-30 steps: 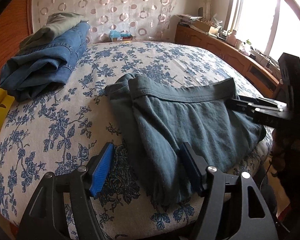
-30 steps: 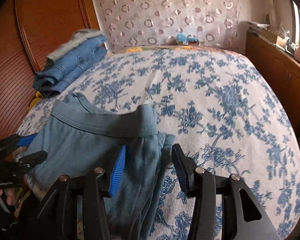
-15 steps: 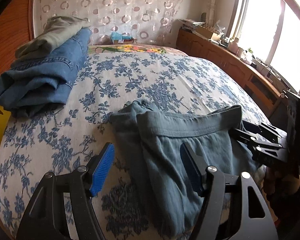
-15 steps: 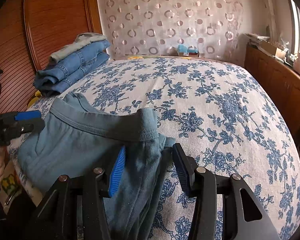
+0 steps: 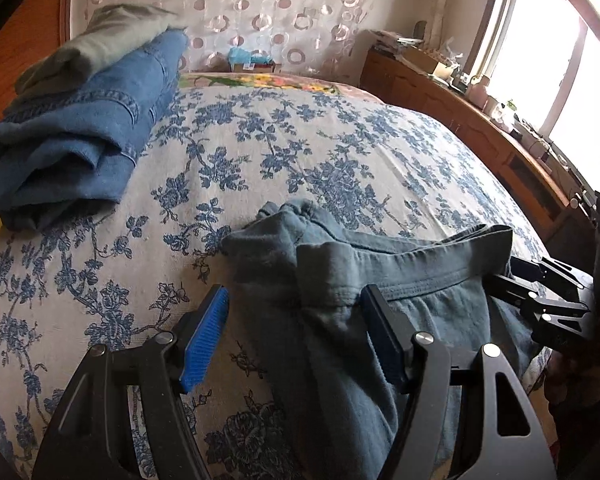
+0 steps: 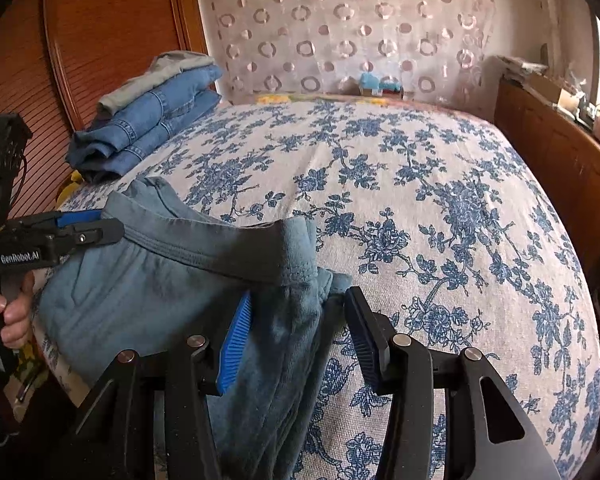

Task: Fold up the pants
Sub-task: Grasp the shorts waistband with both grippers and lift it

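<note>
The pants (image 5: 340, 304) sit at the near edge of the bed (image 5: 260, 168), grey-blue, bunched, waistband running across the top and one end humped up. The rest hangs off the edge toward the person.

The left gripper (image 5: 296, 328) straddles the waistband end, jaws spread, cloth between them, but the pads don't look like they're pressing. The right gripper (image 6: 296, 328) is the same at the other corner: jaws apart around a fold, nothing squeezed.

Looks like the step is grabbing both waistband corners. To do it well, each should bite the band itself, through both layers, not the loose cloth below. Then lift evenly so it drapes straight; otherwise the hump stays in.

Folded jeans (image 5: 72, 148) sit well apart at the far left, out of the way.
</note>
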A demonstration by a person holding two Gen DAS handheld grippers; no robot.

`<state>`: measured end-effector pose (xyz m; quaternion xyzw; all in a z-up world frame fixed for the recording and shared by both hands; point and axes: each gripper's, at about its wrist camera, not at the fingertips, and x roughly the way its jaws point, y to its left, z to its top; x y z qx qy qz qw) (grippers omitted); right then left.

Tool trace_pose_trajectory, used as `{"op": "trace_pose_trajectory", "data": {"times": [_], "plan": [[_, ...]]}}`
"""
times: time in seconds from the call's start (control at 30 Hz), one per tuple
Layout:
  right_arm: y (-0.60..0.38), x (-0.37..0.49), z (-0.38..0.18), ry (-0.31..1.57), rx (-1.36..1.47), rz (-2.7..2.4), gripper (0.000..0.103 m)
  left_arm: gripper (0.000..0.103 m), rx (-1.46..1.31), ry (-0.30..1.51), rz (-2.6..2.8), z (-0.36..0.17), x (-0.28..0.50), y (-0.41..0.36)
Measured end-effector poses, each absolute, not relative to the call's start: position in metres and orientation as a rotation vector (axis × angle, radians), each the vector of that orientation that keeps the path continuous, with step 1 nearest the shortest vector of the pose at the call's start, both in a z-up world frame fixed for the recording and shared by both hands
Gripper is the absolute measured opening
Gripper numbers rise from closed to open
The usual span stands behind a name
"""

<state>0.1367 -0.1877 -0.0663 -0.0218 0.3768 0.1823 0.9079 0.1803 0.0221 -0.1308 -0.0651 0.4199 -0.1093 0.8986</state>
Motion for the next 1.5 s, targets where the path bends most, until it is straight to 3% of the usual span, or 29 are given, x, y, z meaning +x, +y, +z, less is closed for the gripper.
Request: {"op": "trace_pose_trajectory", "data": {"times": [0.2, 0.47, 0.67, 1.1, 1.3, 1.5], "plan": [[-0.184, 0.145, -0.065, 0.79, -0.056, 0.375, 0.049, 0.069, -0.154, 0.863, -0.234, -0.131, 0.182, 0.022], [-0.188, 0.142, -0.067, 0.773, -0.042, 0.379, 0.045, 0.043, -0.173, 0.85, -0.279, -0.129, 0.178, 0.016], [-0.187, 0.14, -0.068, 0.766, -0.052, 0.377, 0.045, 0.036, -0.145, 0.839, -0.266, -0.125, 0.176, 0.011], [-0.186, 0.137, -0.068, 0.759, -0.068, 0.372, 0.045, 0.035, -0.131, 0.827, -0.251, -0.123, 0.175, 0.011], [-0.182, 0.138, -0.067, 0.772, -0.053, 0.417, 0.016, 0.022, -0.143, 0.802, -0.274, -0.117, 0.168, 0.012], [-0.189, 0.13, -0.06, 0.737, -0.007, 0.445, 0.01, 0.021, -0.163, 0.757, -0.302, -0.101, 0.153, 0.013]]}}
